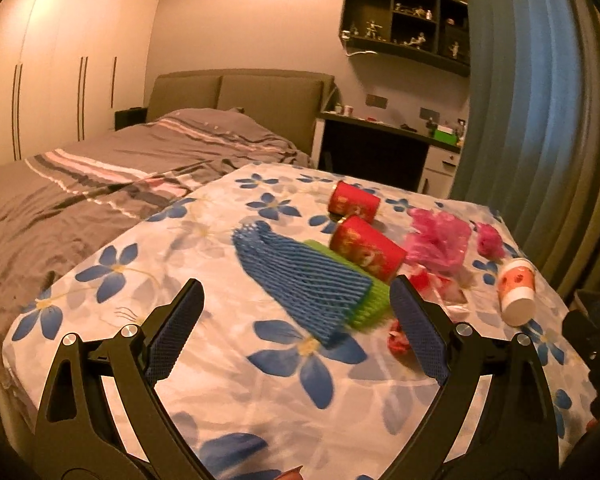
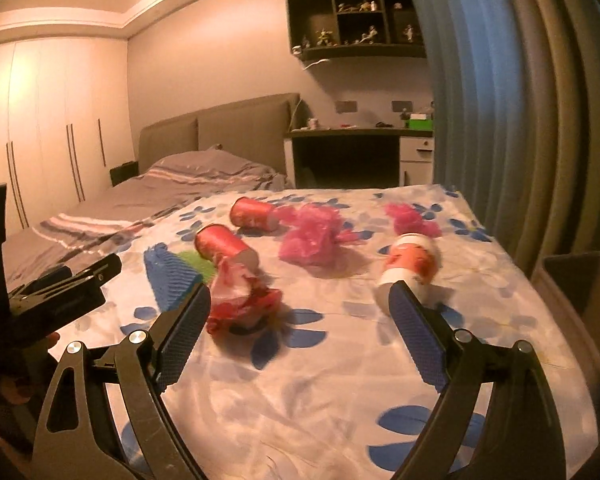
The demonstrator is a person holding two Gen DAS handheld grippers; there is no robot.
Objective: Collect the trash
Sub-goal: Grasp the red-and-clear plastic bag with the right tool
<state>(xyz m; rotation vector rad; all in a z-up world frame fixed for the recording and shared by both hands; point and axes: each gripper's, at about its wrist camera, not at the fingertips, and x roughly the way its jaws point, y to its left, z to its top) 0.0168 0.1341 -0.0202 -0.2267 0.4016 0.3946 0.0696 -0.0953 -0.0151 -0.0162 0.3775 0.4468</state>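
Observation:
Trash lies on a flower-print sheet (image 1: 228,376). A blue foam net (image 1: 304,280) lies over a green one (image 1: 374,300). Beside them lie two red cans (image 1: 366,248) (image 1: 354,200), pink plastic bunches (image 1: 438,240), a red-white wrapper (image 2: 240,296) and a white-orange cup (image 1: 516,292). My left gripper (image 1: 296,292) is open and empty, just short of the blue net. My right gripper (image 2: 300,296) is open and empty, with the wrapper by its left finger and the cup (image 2: 410,268) by its right finger. The left gripper also shows in the right wrist view (image 2: 60,292).
A brown bin (image 2: 580,312) stands at the right of the bed by the blue-grey curtain (image 2: 500,100). A grey striped duvet (image 1: 100,176) covers the far half of the bed. A desk (image 2: 360,152) and wall shelves (image 2: 356,20) stand behind.

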